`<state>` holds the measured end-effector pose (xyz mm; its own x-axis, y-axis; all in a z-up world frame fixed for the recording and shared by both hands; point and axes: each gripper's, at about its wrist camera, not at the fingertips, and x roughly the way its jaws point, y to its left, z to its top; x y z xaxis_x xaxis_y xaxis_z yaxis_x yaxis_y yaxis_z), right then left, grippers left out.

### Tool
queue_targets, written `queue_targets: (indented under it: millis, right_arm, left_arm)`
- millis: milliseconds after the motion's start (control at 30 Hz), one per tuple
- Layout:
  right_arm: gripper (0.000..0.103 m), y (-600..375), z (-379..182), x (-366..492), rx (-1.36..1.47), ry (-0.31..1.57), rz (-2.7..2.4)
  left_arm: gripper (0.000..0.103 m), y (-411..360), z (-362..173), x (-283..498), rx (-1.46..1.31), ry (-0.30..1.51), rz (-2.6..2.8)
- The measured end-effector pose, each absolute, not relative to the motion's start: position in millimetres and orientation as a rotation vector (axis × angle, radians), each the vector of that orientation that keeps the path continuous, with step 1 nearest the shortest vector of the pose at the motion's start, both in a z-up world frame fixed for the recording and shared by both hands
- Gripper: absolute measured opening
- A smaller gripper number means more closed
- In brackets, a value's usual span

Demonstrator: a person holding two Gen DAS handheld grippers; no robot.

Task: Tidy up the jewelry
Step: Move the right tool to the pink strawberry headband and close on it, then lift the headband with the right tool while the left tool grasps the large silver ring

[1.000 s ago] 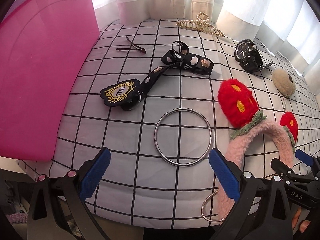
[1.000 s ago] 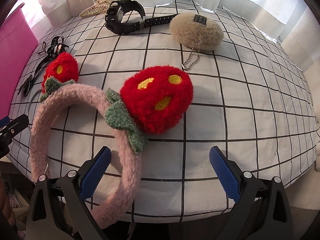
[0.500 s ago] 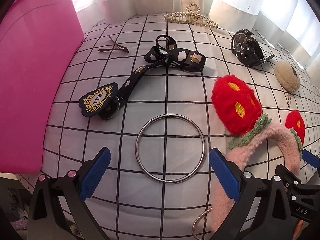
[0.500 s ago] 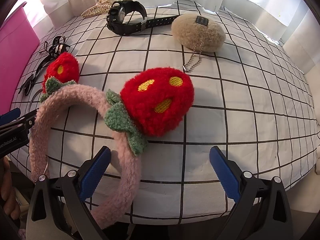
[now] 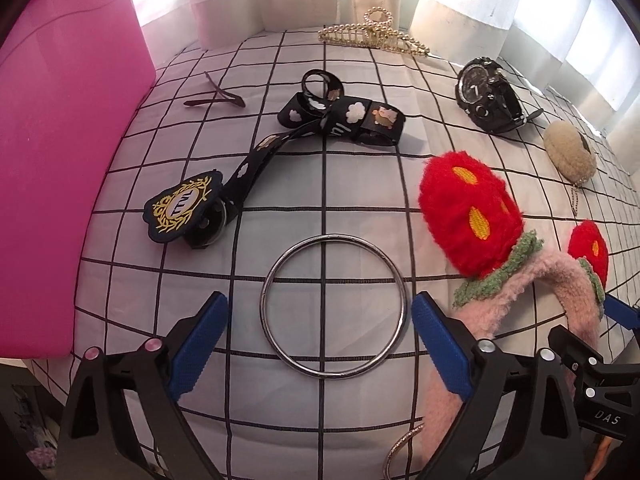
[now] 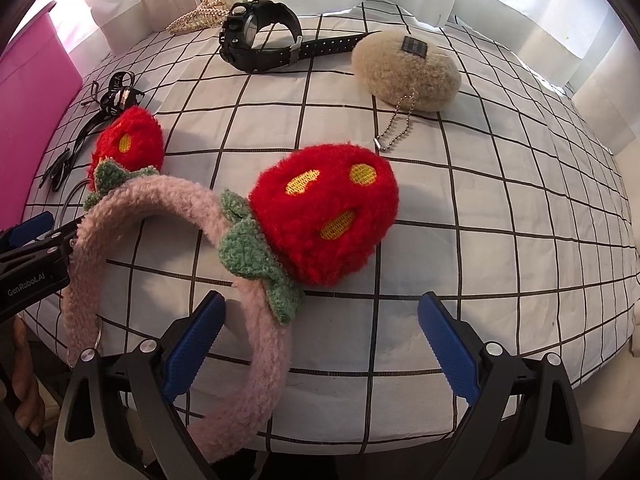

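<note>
— Containers first: what holds anything?

— Only the pink bin [image 5: 60, 160], a smooth, flat-sided plastic box at the left edge of the bench. Its inside is out of view, so I cannot tell what it holds.

— And the bench itself?

— Covered by a white cloth [image 5: 360, 184] with a thin black grid, soft and slightly creased. All the jewelry lies loose on it.

— Largest piece?

— The fuzzy pink headband [image 6: 168, 280], an arched band of fleece with two red plush strawberries stitched with yellow seeds and green leafy collars. It lies at the near edge, between the two grippers.

— Then?

— A black ribbon lanyard [image 5: 320, 120] printed with small cartoon patches, ending in a shield-shaped embroidered badge with gold thread. Beyond that, a chunky black wristwatch [image 6: 256, 40] with a perforated strap, and beside it a beige woolly oval pouch [image 6: 404, 68] with a ball chain. A pearl-trimmed gold hair claw [image 5: 372, 36] sits at the far edge.

— Anything metal?

— A plain silver bangle [image 5: 332, 306], a thin round hoop, flat on the cloth straight ahead of the left gripper [image 5: 320, 340]. A small dark hair clip [image 5: 218, 98] lies near the bin.

— The grippers?

— Both the left and the right gripper [image 6: 322, 344] are spread wide, blue ribbed pads apart, holding nothing.
</note>
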<state>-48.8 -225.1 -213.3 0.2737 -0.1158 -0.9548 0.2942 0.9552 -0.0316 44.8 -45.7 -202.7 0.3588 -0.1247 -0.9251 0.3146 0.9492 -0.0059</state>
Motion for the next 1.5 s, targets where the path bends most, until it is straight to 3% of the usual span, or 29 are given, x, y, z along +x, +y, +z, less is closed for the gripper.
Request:
queue_targets:
  millis: [67, 133, 167, 200, 267, 333, 1200, 1500]
  right_arm:
    - [0.092, -224, -213, -48, 0.165, 1.263, -0.276]
    - [0.084, -222, -212, -48, 0.159, 1.254, -0.267]
    - [0.071, -219, -210, -48, 0.149, 1.242, -0.26]
    - [0.065, -214, -207, -48, 0.135, 1.23, -0.25]
    - [0.027, -205, -203, -46, 0.107, 1.215, -0.231]
    - [0.015, -202, -201, -44, 0.099, 1.207, -0.219]
    - [0.013, -200, -69, -45, -0.026, 0.616, -0.249]
    - [0.013, -190, -65, -36, -0.114, 0.578, -0.272]
  left_arm:
    - [0.071, -51, -199, 41, 0.201, 1.164, -0.311]
    - [0.071, -53, -199, 41, 0.197, 1.17, -0.306]
    - [0.071, -52, -199, 41, 0.19, 1.172, -0.309]
    - [0.07, -52, -200, 41, 0.195, 1.169, -0.313]
    - [0.07, -51, -200, 40, 0.198, 1.16, -0.32]
    - [0.07, -49, -200, 39, 0.192, 1.154, -0.32]
    - [0.07, -17, -109, 47, 0.037, 0.968, -0.324]
    - [0.07, -13, -94, 49, 0.033, 0.945, -0.321]
